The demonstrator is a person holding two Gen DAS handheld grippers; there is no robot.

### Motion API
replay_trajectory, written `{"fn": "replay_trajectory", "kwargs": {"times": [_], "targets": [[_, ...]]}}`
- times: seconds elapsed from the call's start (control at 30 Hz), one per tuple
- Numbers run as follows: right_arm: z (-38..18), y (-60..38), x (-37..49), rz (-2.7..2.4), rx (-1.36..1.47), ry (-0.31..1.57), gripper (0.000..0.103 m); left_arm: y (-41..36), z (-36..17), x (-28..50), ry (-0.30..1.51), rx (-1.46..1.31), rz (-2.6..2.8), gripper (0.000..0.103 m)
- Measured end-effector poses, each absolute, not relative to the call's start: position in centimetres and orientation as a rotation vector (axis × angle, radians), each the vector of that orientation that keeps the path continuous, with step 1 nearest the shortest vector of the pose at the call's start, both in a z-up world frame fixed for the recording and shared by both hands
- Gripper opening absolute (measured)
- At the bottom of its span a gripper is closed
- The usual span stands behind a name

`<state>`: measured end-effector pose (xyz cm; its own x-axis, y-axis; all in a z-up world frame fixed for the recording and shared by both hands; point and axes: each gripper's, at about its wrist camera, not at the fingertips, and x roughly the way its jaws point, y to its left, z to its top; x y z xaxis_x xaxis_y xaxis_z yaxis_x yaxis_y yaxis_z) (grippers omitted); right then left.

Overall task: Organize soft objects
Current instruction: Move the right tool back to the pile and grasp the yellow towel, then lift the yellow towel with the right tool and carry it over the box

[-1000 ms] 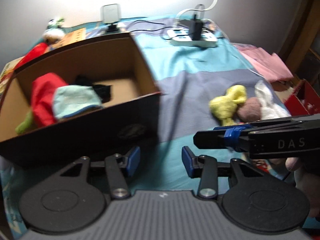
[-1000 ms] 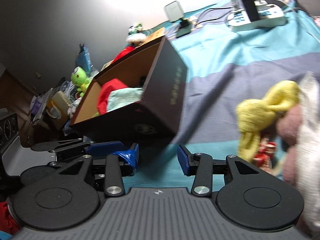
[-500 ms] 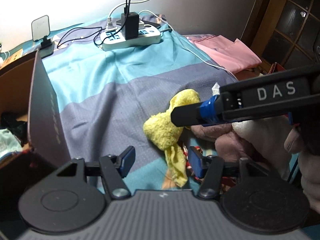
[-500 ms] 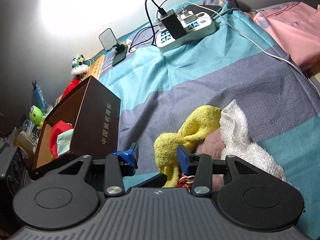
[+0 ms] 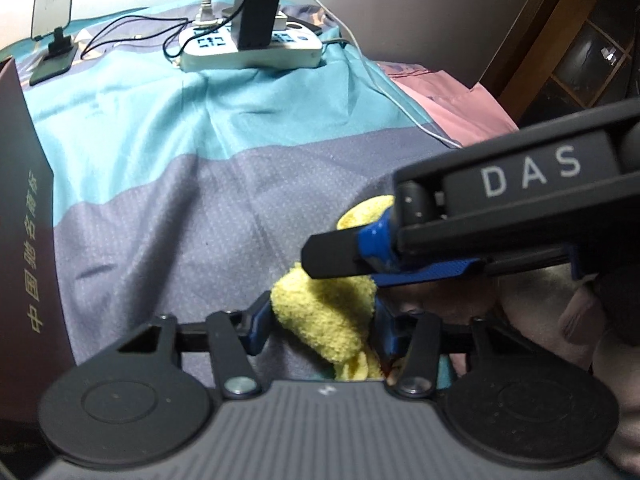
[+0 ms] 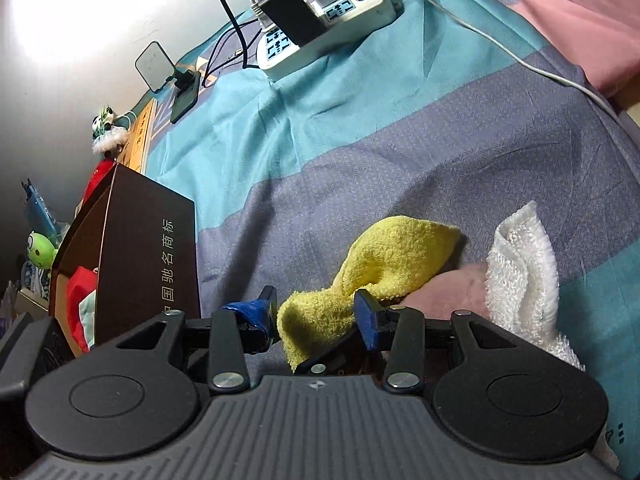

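Left gripper: While the yellow terry cloth (image 5: pixel 332 320) is lying bunched on the bed, the left gripper (image 5: pixel 322 322) is sitting spread, one blue pad on each side of the cloth's near lobe; whether the pads are pressing it yet cannot be told.
Right gripper: The right gripper (image 6: pixel 316 316) is likewise standing spread around the same cloth (image 6: pixel 384 264), flanking the narrow waist of its bow shape, apparently because that thin part is offering the easiest pinch; in the left view it (image 5: pixel 340 258) is crossing above the cloth.
Crowding: Both tools are converging on one item, so they are risking getting in each other's way.
Neighbouring soft items: A white terry towel (image 6: pixel 524 276) is standing folded just beside the yellow cloth, and a dusty-pink soft piece (image 6: pixel 448 292) is lying between them, touching both; a lift may be dragging it along.
Destination, as judged: The dark cardboard box (image 6: pixel 148 264) is standing near on the left, already holding a red cloth (image 6: pixel 80 304) and a pale teal one.
Bedspread: The teal-and-grey sheet (image 6: pixel 400 152) is carrying everything.
Far clutter: A white power strip (image 6: pixel 320 28) with a black adapter and trailing cables, and a phone stand (image 6: pixel 160 68), are lying well apart from the reach path.
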<state>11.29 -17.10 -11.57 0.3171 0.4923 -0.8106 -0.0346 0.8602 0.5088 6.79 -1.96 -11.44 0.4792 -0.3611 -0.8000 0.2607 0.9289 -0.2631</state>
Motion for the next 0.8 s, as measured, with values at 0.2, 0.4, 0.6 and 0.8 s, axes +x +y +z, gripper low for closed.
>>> {"fn": "replay_trajectory", "kwargs": {"times": [0.2,0.4,0.6,0.8], "targets": [[-11.6,-16.9,11.5,0.383,0.449,1.214,0.027,-1.4,-11.1,6.1,0.992,-0.146,-0.353,0.043],[-11.1,-16.5,10.7,0.465,0.494,1.206,0.029,-0.4,-9.1,4.0,0.951,-0.134,-0.337,0.041],[-8.9,-15.1,8.6,0.577,0.493,1.157,0.029,1.5,-6.5,1.0,0.899,-0.148,-0.311,0.041],[-4.7,-12.8,5.7,0.732,0.447,1.014,0.028,4.3,-2.5,-3.0,0.785,-0.146,-0.284,0.041]]}}
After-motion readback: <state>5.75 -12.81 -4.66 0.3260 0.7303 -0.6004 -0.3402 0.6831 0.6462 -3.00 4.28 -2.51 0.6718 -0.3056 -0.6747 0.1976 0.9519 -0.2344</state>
